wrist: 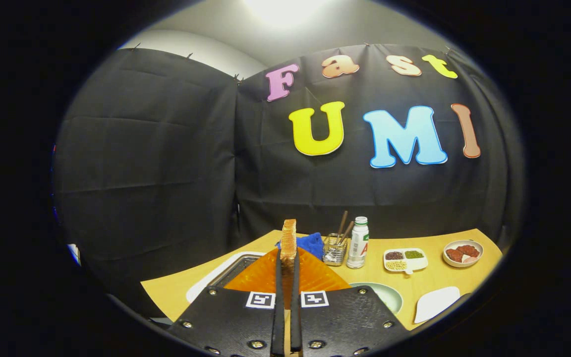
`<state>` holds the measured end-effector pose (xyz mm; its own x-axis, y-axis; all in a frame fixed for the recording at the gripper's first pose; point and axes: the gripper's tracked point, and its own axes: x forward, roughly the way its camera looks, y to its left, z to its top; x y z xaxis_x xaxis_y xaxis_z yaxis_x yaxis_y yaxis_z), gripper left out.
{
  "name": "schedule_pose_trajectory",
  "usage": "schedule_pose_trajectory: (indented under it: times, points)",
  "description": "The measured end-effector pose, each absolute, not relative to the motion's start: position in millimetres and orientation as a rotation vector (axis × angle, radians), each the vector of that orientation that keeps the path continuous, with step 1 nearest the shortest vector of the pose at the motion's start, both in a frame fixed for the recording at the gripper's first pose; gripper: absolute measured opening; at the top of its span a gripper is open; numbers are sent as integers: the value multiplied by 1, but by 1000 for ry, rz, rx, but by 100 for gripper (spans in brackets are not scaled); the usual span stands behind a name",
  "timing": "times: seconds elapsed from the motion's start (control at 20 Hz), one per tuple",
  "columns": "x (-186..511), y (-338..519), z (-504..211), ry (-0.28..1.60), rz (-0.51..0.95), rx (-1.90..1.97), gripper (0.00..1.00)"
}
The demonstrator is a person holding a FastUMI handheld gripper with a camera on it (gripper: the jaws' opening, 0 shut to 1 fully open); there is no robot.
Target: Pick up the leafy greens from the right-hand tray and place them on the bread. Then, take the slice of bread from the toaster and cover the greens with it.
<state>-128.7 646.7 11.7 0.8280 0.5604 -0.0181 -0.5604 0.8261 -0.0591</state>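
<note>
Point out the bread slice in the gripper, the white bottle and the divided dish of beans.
bread slice (pixel 289 243), gripper view: upper crust edge, held upright between the closed fingers.
white bottle (pixel 358 244), gripper view: middle of its body, beside the glass jar.
divided dish (pixel 419 263), gripper view: its white rim at the right.

Bread slice (pixel 289 243): edge-on between my gripper (pixel 286 258) fingers, so I can't see its faces; its lower part is hidden behind them.
Toaster (pixel 236 270): mostly covered by my gripper body; I see just 1 corner of its top.
Green plate (pixel 389 296): near half hidden behind my gripper.
White tray (pixel 436 302): cut off at the lower edge.
Blue cloth (pixel 313 243): partly behind the bread.
Divided dish (pixel 405 260): 3 fillings, too small to identify.
Bowl (pixel 463 253): reddish contents, unclear.
</note>
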Motion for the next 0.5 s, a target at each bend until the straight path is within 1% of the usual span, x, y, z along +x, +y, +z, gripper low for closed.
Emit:
schedule_pose_trajectory:
  times: [0.5]
  points:
    - [-101,608,-16,53,524,-58,5]
